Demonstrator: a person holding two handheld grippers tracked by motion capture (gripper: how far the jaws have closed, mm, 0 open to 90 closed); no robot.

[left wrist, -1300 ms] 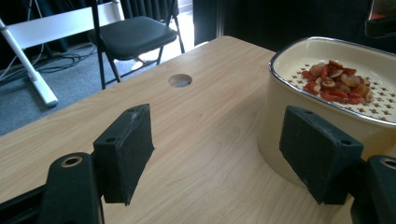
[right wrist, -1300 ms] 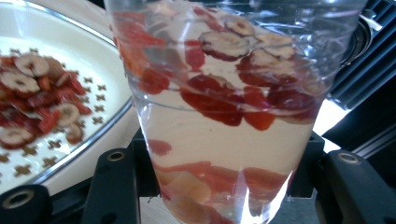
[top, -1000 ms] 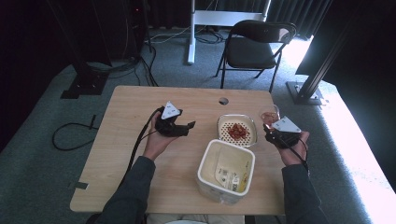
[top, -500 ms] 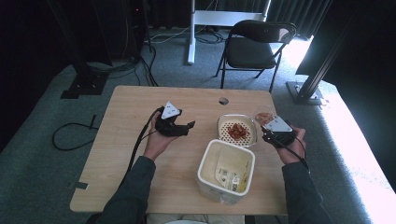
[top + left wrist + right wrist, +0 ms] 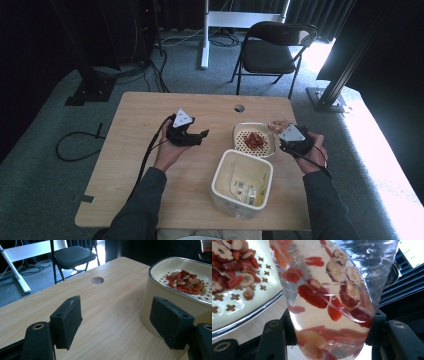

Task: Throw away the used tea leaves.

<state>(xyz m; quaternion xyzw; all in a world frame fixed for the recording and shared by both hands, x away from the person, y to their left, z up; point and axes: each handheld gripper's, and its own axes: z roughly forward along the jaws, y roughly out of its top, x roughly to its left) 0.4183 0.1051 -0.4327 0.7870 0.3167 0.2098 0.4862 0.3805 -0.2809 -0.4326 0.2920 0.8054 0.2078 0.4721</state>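
A clear plastic cup (image 5: 332, 297) holding red and pale fruit slices is clamped between the black jaws of my right gripper (image 5: 332, 340); it is tilted toward a cream strainer basket (image 5: 242, 312). From above, the cup (image 5: 276, 124) sits just right of the basket (image 5: 254, 140), with my right gripper (image 5: 290, 139) shut on it. The basket holds a heap of the same red slices (image 5: 255, 141). My left gripper (image 5: 200, 135) rests over the table's middle, jaws open and empty. Its own view puts the basket (image 5: 160, 302) past its right jaw.
A cream rectangular tub (image 5: 242, 182) with labels inside stands near the front of the wooden table (image 5: 140, 110). A round cable hole (image 5: 239, 108) is at the far edge. A black folding chair (image 5: 272, 50) stands beyond the table.
My right gripper has shifted left with the cup, closer to the strainer basket. The left gripper has stayed still.
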